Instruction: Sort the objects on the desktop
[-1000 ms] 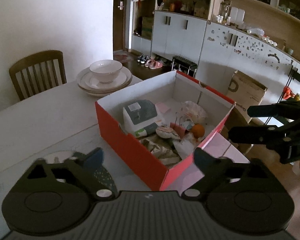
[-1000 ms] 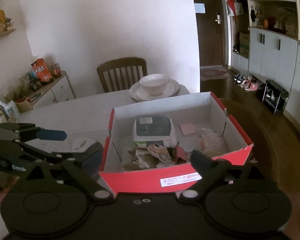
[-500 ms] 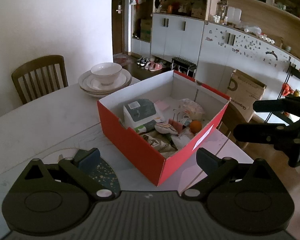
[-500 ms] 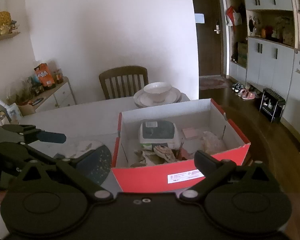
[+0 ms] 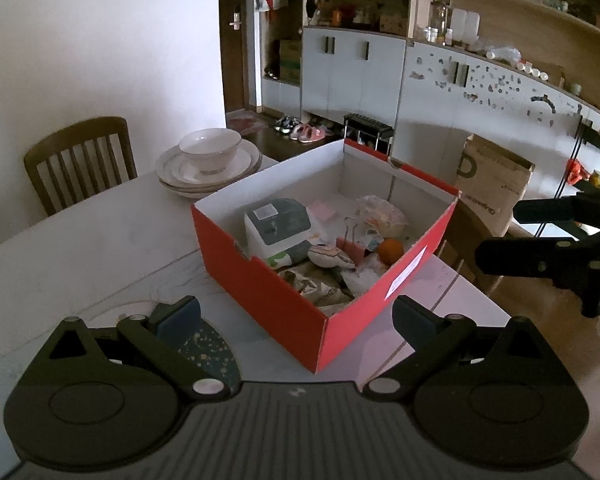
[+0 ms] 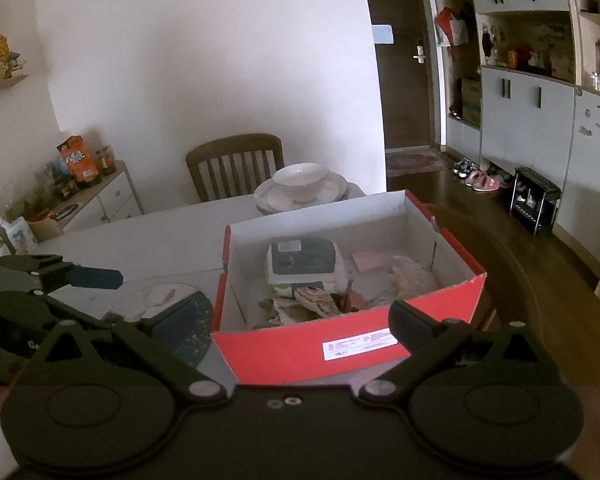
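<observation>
- I'm looking at the table [image 5: 80, 248] first: the red box [image 5: 284, 300] sits near its far-right edge, one corner towards me. If I nudge that corner coming in, the light cardboard could slide towards the drop.
- The box itself holds the sorted things, packed close: the grey-and-white device [image 5: 278, 226], crumpled wrappers [image 5: 320, 286], a patterned pouch [image 5: 332, 258], a pink binder clip [image 5: 350, 242] and an orange ball [image 5: 391, 249]. Reaching in wide could drag 2 items out together.
- The stack of plates with a bowl [image 6: 300, 184] stands just behind the box; I judge a push on the box could shunt it into the crockery.
- My left gripper [image 5: 296, 318] hangs above the near corner, fingers spread wide, nothing between them.
- My right gripper [image 6: 284, 320] is likewise spread and empty, facing the labelled wall. The 2 tools are near each other, so crossing paths is a real risk.
- The dark speckled mat [image 6: 188, 328] lies beside the box, under my left fingertip; thin and flat, I expect it to be hard to pinch.
</observation>
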Demonstrator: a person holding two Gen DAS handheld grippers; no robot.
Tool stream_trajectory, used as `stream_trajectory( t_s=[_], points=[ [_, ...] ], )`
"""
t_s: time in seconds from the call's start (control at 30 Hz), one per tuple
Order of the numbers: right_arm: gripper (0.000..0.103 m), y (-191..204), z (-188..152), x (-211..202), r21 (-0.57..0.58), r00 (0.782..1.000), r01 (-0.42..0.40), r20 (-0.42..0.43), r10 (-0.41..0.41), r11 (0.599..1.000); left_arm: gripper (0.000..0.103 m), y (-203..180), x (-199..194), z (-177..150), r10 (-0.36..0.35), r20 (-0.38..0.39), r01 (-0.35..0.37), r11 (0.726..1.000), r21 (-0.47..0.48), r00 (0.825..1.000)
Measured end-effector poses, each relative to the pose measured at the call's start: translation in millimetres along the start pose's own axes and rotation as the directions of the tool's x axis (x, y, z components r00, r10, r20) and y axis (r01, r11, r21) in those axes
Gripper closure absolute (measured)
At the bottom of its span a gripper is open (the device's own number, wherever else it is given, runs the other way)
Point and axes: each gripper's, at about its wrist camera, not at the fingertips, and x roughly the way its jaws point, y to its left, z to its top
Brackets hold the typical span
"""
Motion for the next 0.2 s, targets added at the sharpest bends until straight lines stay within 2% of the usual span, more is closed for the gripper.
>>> stream_trajectory(
  t_s=[0.2],
  points=[
    [0.001,-2.8,-2.6,-0.5,0.021,1.0,0.014,-0.008,-0.014,1.0,0.0,0.4,3.3,0.9,0.015,-0.007,-0.015,1.0,-0.012,1.0]
  ],
)
